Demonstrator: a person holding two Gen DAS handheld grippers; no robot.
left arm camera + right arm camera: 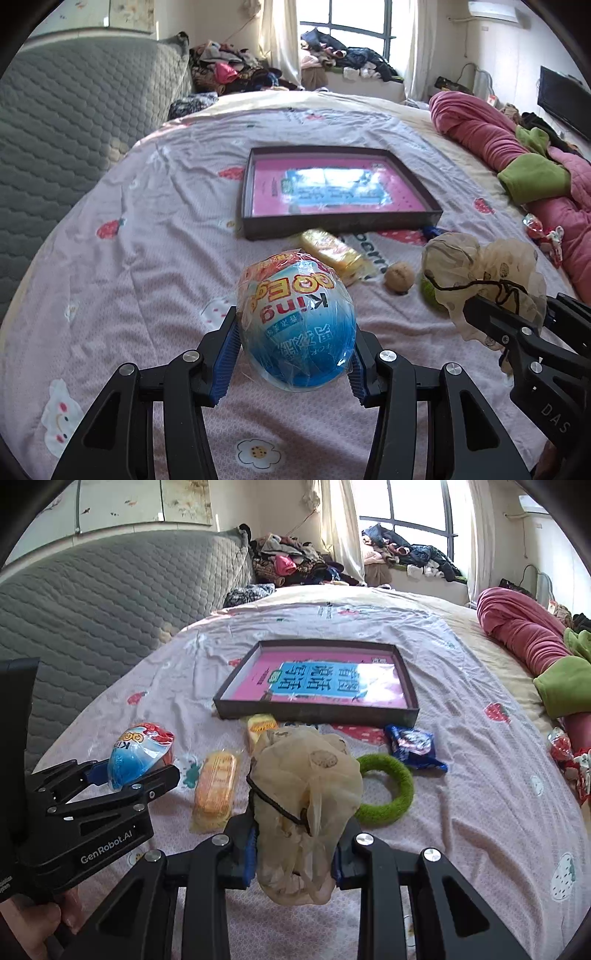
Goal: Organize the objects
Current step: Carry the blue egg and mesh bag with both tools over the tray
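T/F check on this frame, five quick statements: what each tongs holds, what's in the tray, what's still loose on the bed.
1. The left tongs grip the blue egg-shaped toy. True.
2. The right tongs are empty. False: they are shut on a beige mesh bag.
3. The dark tray holds a pink book. True.
4. The green ring lies inside the tray. False: it lies on the bedspread.
5. The blue snack packet sits outside the tray. True.
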